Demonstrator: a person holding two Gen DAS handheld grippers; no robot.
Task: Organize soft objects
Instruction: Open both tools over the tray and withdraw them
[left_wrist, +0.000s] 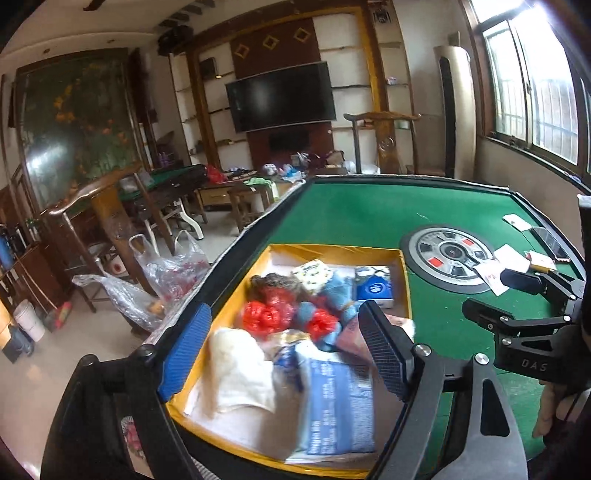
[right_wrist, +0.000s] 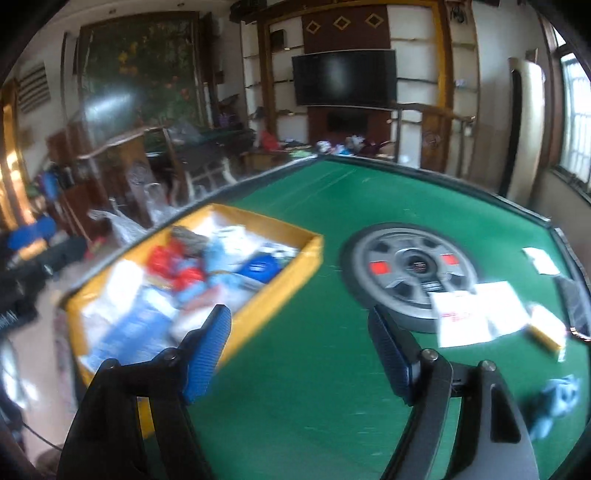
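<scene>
A yellow box on the green table holds several soft things: a white cloth, red plastic bags, blue cloths, tissue packs and a blue-white pack. My left gripper is open and empty just above the box's near end. My right gripper is open and empty above bare felt, right of the box; it also shows in the left wrist view. A light blue soft item lies blurred on the felt at the right.
The green felt table has a round grey centre panel. Papers, a small yellow box and a phone lie at the right edge. Plastic bags, chairs and furniture stand on the floor to the left.
</scene>
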